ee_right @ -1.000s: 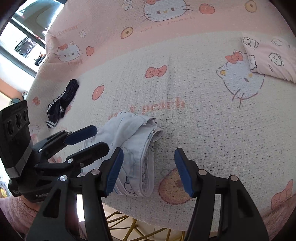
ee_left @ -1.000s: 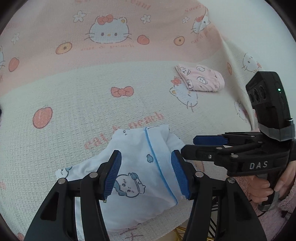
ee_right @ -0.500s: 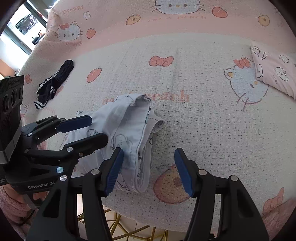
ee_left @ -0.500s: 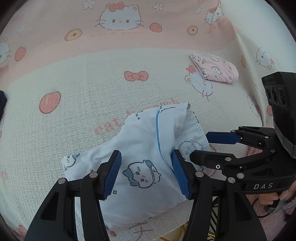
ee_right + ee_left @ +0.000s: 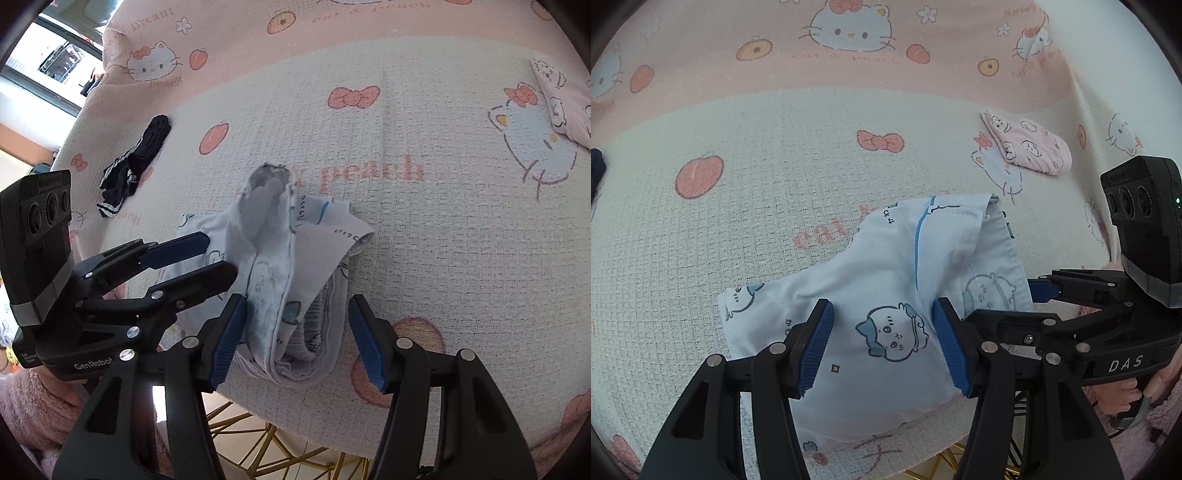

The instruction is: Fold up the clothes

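Left gripper [image 5: 882, 347] and right gripper [image 5: 297, 339] both gaped wide, gripping nothing, poised over the pale blue cartoon-print garment [image 5: 886, 295] at the near edge of the blanket-covered table [image 5: 775, 184]. Lay partly doubled, one flap ridged up, folding unfinished. Farther off: folded pink garment [image 5: 1027, 147] right, rumpled dark garment [image 5: 136, 162] left.

Home setting: cartoon-cat blanket [image 5: 775, 206] covering table, small garments laid out, window [image 5: 55, 62] at edge.

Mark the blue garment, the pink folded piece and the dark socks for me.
blue garment [image 5: 886, 280], left wrist view, cat-print front panel
pink folded piece [image 5: 1028, 147], left wrist view, top face
dark socks [image 5: 140, 155], right wrist view, middle
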